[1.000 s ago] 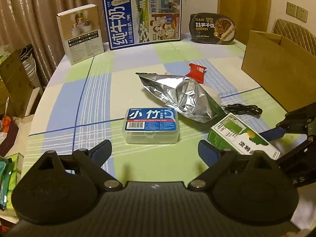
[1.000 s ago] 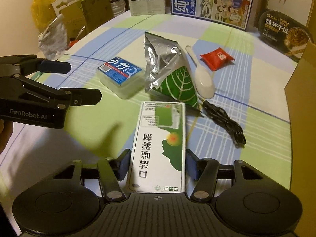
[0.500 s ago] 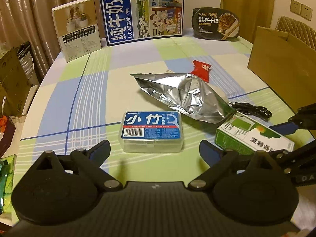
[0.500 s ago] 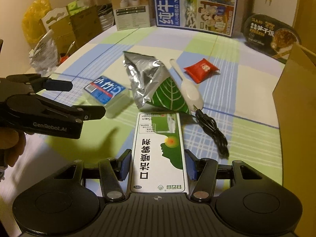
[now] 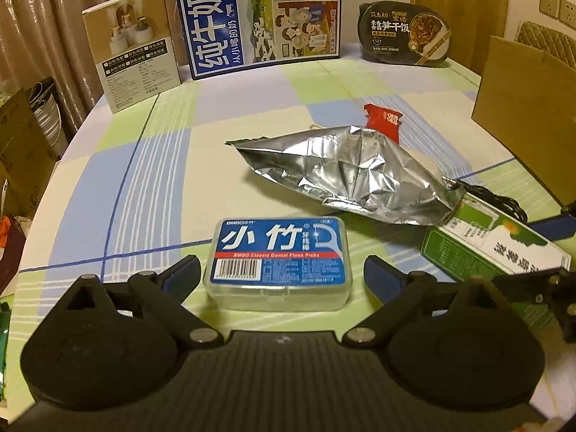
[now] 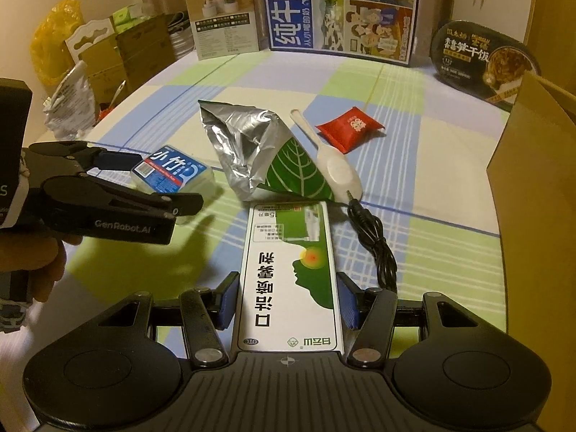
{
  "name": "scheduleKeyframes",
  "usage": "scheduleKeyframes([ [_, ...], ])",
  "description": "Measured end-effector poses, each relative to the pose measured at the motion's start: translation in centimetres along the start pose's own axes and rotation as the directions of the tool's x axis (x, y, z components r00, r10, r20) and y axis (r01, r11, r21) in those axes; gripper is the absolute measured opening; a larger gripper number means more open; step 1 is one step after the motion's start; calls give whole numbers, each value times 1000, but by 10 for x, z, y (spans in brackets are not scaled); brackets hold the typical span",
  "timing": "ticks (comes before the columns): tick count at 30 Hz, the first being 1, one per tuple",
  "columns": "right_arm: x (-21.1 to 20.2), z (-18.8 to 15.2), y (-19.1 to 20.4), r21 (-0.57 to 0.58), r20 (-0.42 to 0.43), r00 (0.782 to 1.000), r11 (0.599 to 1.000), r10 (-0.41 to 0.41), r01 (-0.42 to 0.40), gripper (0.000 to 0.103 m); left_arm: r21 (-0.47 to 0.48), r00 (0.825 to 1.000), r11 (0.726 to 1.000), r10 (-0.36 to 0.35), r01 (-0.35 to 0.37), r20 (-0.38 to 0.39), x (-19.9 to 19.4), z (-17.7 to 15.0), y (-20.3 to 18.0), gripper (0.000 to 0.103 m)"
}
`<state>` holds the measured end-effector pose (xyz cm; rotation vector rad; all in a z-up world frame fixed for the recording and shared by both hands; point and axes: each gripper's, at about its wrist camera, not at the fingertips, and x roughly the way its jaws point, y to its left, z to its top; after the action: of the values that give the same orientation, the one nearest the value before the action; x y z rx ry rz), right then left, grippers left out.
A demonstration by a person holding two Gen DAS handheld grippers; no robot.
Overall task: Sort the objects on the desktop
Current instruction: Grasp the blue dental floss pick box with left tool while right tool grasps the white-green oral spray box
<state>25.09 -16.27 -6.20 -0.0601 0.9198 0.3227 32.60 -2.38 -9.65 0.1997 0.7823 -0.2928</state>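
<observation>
We've got the right gripper (image 6: 288,300) w/ fingers clamped on the green-and-white medicine box (image 6: 291,270), its far end just beside the foil bag (image 6: 252,151). Our left gripper (image 5: 280,273) has fingers apart, one each side of the floss pick box (image 5: 279,262), not touching it; that box sits on the checked tabletop (image 5: 151,180) just in front of the foil bag. Red packet (image 6: 351,127), white spoon (image 6: 333,165) & black cable (image 6: 378,241) lie near the bag. Cardboard box (image 5: 529,122) stands off to the bag's right.
</observation>
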Motion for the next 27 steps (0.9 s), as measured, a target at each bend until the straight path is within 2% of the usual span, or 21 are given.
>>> scheduleKeyframes([
  [3,0,-1,0,6,0,1000,1000,1,-1,53,-13,1000,1000,7,-7,4,0,0,-1,83],
  [8,-3,-3,1,22,1,1000,1000,5,-5,53,7,1000,1000,5,-5,1,-9,-7,-7,83],
  [12,-14,-13,-3,39,-4,1000,999,7,-7,53,16,1000,1000,-17,17,-9,-32,-19,-17,83],
  [16,-30,-30,-2,45,-9,1000,999,4,-4,53,31,999,998,-50,51,-19,-65,-42,-34,83],
  [20,-43,-48,6,38,-21,1000,999,20,-19,53,48,999,998,-46,47,-13,-94,-68,-51,83],
  [22,-49,-56,9,38,-24,1000,999,15,-14,58,38,999,998,-48,49,-13,-104,-78,-56,83],
  [24,-54,-63,12,34,-21,1000,999,3,-2,71,15,999,999,-49,49,-16,-111,-86,-56,84],
  [27,-57,-71,15,26,-23,1000,1000,-16,17,74,-9,998,999,-48,48,-27,-113,-92,-55,85],
])
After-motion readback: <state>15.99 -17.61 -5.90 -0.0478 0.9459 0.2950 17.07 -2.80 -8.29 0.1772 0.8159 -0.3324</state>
